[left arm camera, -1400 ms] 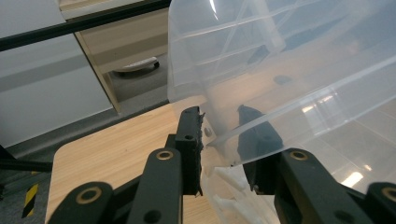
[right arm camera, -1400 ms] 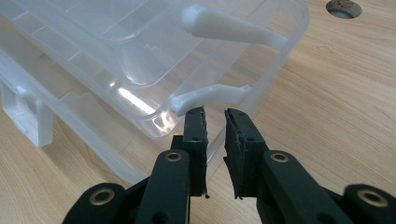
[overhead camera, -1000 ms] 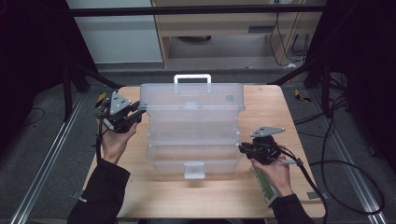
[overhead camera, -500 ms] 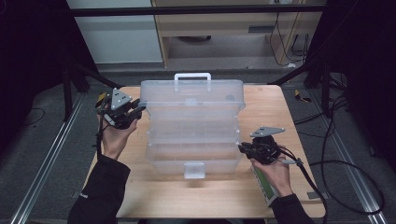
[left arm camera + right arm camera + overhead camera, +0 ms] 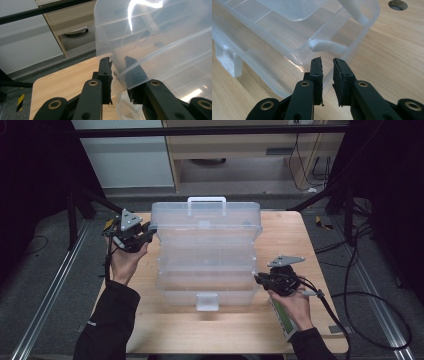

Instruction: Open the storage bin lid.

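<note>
Working a clear tiered box (image 5: 207,250), spread open in steps on the middle of the wooden tabletop (image 5: 225,330), with its white handle (image 5: 206,200) at the far edge and its latch (image 5: 206,301) at the near one.

Straddles the far left corner of the top tier with the left gripper (image 5: 147,231): one of the jaws outside the thin wall, the other seen through the plastic behind it, the gap narrow. Cannot tell whether the pads actually bite on the wall.

Meets the near right corner of the bottom tray with the right gripper (image 5: 260,279), jaws close together and the tray's rim running into the gap between them. Cannot tell here either whether pressing or just framing the rim.

Looks like bracing the base while moving the upper tier.

Risks from here:
- Slipping off the slick, thin wall on the left if pulled with too shallow a bite, letting the tier drop.
- Dragging or tipping the whole box across the tabletop if the right side gives no real hold.
- Twisting the tier on its white link arms by lifting from one corner alone, jamming the hinges.
- Flexing or cracking the clear wall by squeezing too hard.
</note>
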Demonstrator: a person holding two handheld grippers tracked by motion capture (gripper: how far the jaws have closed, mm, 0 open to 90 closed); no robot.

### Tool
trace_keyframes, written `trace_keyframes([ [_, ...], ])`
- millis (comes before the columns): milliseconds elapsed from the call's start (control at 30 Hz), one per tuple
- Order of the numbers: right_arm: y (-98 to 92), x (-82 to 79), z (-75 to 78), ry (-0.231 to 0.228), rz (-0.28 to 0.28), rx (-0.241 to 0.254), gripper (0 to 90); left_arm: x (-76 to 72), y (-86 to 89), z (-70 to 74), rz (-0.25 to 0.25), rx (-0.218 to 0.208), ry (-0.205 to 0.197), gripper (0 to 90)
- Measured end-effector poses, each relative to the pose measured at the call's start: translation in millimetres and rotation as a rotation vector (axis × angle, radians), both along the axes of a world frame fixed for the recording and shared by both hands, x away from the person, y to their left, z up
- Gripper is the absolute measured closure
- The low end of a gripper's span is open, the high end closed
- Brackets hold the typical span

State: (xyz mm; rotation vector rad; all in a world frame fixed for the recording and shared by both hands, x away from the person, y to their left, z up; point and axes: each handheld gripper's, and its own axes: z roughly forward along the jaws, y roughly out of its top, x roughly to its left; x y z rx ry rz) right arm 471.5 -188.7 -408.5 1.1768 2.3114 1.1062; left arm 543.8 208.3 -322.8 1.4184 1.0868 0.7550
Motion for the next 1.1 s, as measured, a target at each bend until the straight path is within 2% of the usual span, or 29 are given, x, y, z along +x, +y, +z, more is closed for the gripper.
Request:
trace_keyframes([
  [1100,-0.6,2.1,0.0,-0.006,0.001,-0.007,78.4,22.8,-6.5,10.1,0.046,0.033,0.006,75.0],
])
